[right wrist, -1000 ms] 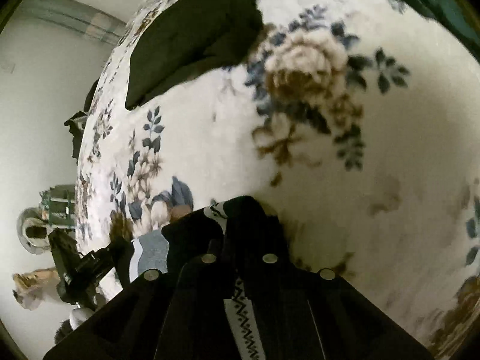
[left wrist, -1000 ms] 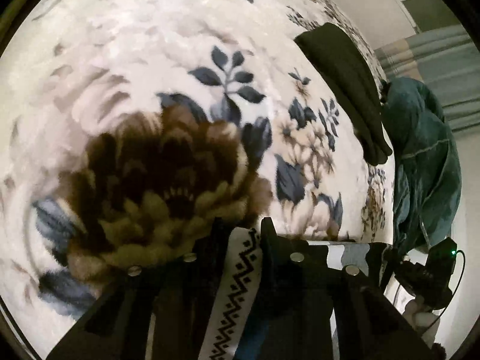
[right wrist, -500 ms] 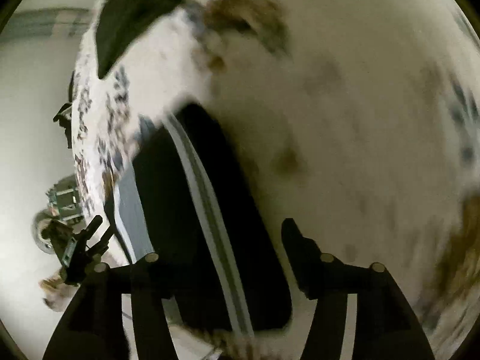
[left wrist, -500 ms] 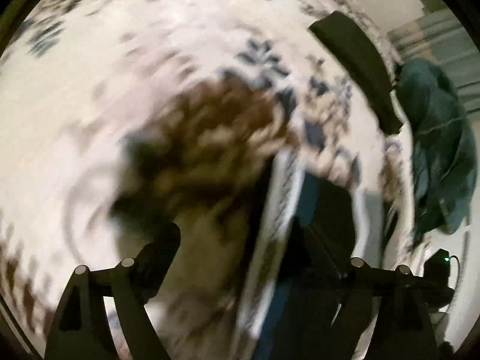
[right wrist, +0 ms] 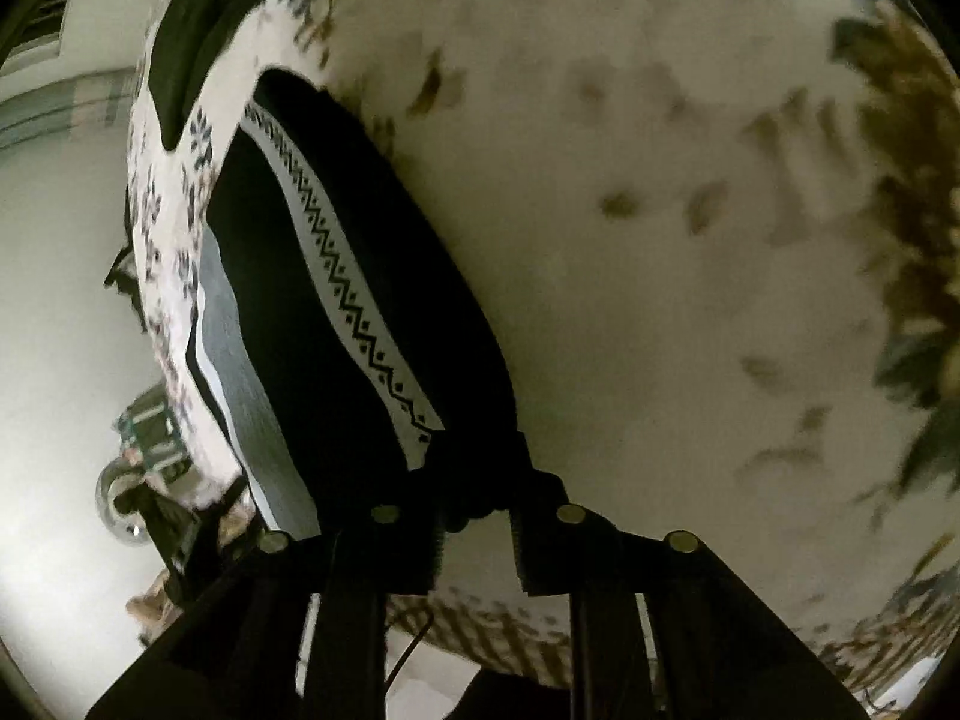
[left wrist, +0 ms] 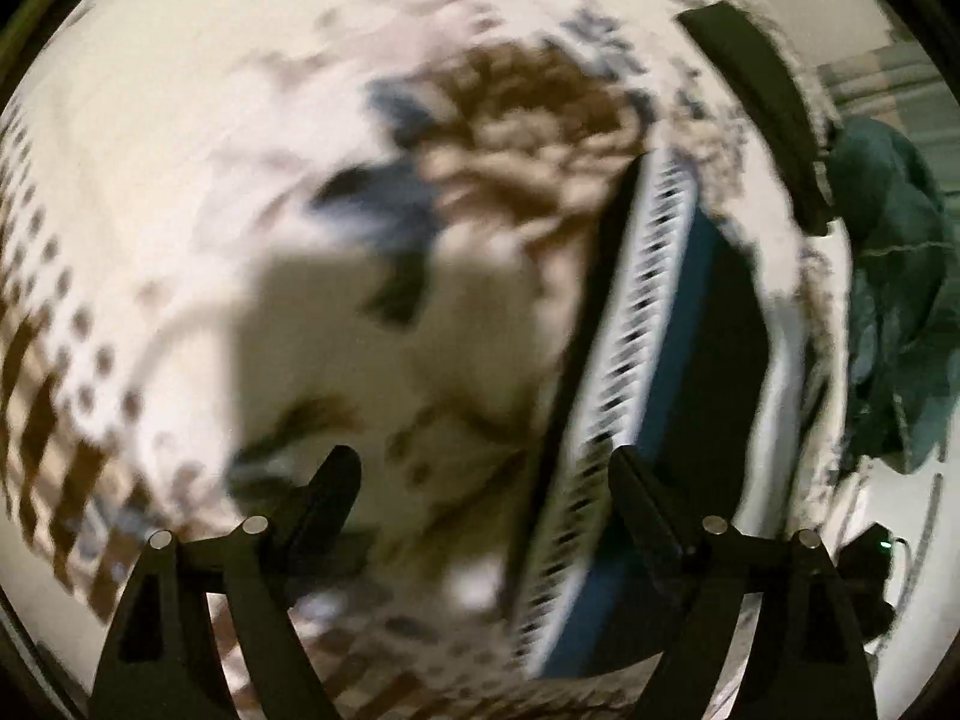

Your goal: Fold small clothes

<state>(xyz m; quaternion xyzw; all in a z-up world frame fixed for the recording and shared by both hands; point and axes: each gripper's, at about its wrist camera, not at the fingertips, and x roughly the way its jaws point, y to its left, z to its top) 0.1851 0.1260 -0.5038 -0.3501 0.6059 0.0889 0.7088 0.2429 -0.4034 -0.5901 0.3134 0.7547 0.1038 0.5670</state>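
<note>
A small dark garment [left wrist: 714, 348] with a white zigzag-patterned band and a blue stripe lies on the floral blanket [left wrist: 300, 150]. It also shows in the right wrist view [right wrist: 336, 300], with a grey and white edge on its left. My left gripper [left wrist: 480, 474] is open and empty, its right finger beside the patterned band. My right gripper [right wrist: 474, 516] is shut on the near corner of the garment. The left wrist view is blurred by motion.
A folded dark cloth [left wrist: 756, 96] lies further back on the blanket, also in the right wrist view [right wrist: 198, 30]. A teal garment [left wrist: 900, 300] hangs at the right edge of the bed. A small device with a green light [left wrist: 870, 558] sits past the bed edge.
Both grippers let go of the garment and pulled back. The left stays open; the right has shut again on the garment's near corner. The garment now lies spread out.
</note>
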